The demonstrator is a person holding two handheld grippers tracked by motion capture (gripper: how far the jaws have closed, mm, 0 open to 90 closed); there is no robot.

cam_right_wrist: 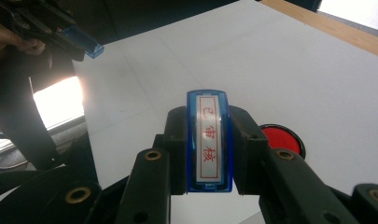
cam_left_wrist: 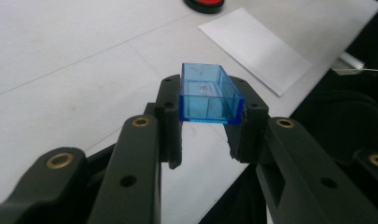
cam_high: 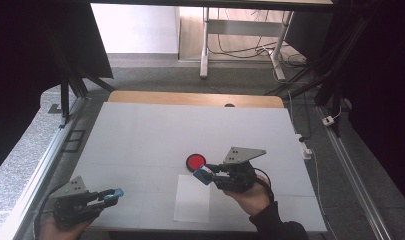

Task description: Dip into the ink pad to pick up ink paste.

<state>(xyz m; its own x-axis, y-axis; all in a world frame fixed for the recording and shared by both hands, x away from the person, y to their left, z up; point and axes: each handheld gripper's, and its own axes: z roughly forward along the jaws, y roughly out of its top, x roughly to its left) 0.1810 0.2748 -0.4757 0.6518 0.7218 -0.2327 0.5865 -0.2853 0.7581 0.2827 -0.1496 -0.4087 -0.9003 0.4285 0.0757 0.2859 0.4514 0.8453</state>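
Our left gripper [cam_high: 112, 194] sits at the near left edge of the table [cam_high: 140, 135] in the high view, its jaws clenched on a small blue cap [cam_high: 118, 192]; our right gripper [cam_high: 206, 173] is near the middle, closed on a blue stamp [cam_high: 202, 175] just beside the red ink pad [cam_high: 195, 162] and above the far edge of the white sheet of paper [cam_high: 192, 199].

In the left gripper view we see the left gripper [cam_left_wrist: 210, 119] pinching the blue cap [cam_left_wrist: 209, 94], a clear hollow box with its open side up; the white sheet of paper [cam_left_wrist: 256, 46] and the red ink pad [cam_left_wrist: 204, 4] lie beyond.

In the right gripper view the right gripper [cam_right_wrist: 208, 144] clamps the blue stamp [cam_right_wrist: 209, 140], its white label with red characters facing us. The red ink pad [cam_right_wrist: 281, 138] lies partly behind the jaw, possibly touching nothing. The left gripper [cam_right_wrist: 86, 46] shows farther off with the blue cap [cam_right_wrist: 87, 44].
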